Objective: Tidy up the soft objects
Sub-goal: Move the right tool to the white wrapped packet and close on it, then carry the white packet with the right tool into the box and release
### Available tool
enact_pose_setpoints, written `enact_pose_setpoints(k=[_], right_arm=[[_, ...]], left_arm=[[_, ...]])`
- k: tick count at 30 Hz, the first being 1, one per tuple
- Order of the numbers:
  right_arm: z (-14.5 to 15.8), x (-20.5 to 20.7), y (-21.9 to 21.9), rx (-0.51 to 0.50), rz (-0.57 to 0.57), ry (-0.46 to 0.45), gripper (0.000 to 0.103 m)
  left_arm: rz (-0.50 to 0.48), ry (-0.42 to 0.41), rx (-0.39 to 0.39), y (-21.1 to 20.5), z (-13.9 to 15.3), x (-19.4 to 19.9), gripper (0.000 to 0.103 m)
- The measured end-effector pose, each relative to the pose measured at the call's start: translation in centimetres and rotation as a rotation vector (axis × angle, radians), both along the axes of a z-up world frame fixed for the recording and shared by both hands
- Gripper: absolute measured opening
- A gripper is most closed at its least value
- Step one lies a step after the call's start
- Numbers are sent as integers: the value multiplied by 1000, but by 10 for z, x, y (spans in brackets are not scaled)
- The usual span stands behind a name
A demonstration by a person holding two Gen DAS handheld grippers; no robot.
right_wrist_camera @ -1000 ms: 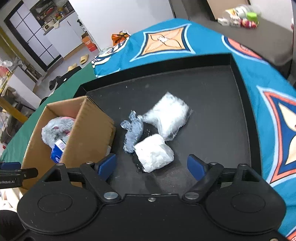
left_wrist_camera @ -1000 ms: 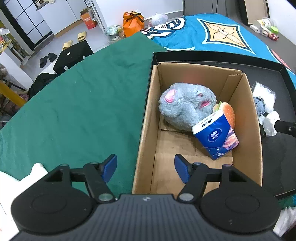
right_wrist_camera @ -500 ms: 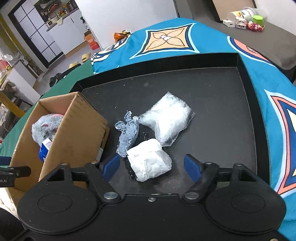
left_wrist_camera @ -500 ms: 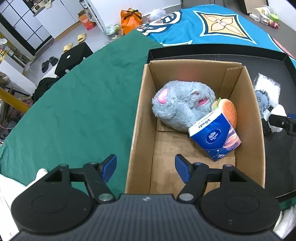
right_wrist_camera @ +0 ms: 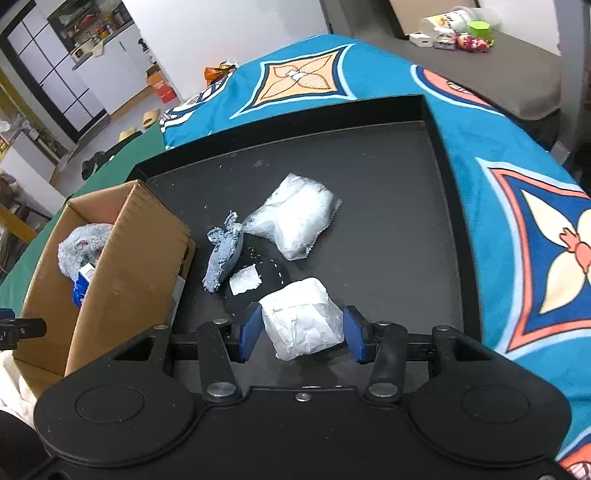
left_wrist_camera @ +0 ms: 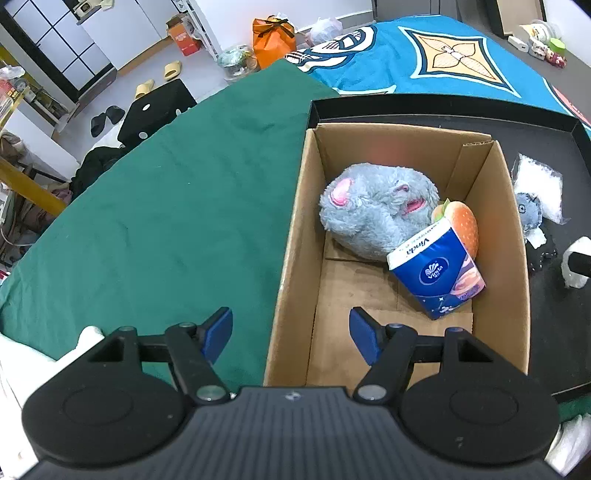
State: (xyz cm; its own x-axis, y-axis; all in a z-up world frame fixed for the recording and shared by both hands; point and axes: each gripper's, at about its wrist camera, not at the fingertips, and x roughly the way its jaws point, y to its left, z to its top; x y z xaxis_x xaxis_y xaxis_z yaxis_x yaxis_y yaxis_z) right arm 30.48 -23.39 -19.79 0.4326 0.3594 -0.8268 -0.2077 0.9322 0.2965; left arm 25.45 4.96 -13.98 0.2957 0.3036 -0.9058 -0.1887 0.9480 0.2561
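Note:
A cardboard box stands on the black tray and holds a grey plush, a burger toy and a blue tissue pack. My left gripper is open over the box's near left wall. My right gripper is partly closed around a white wrapped bundle, pads at its sides; contact is unclear. A clear bag, a denim toy and a black pouch lie beyond it.
The box is left of my right gripper. Green cloth covers the table's left side, blue patterned cloth the right. Small toys sit far back. The floor with slippers lies beyond the table edge.
My right gripper has moved forward and down onto the white bundle, and its jaws have narrowed around it. My left gripper has drifted slightly, staying open.

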Motion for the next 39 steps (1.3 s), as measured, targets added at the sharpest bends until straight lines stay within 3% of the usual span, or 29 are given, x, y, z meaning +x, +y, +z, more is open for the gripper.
enact_pose_setpoints(k=[39], right_arm=[[84,-32,26,-76,37,-114,47]], left_arm=[[-14,-109,-103,23,24,-31,68]])
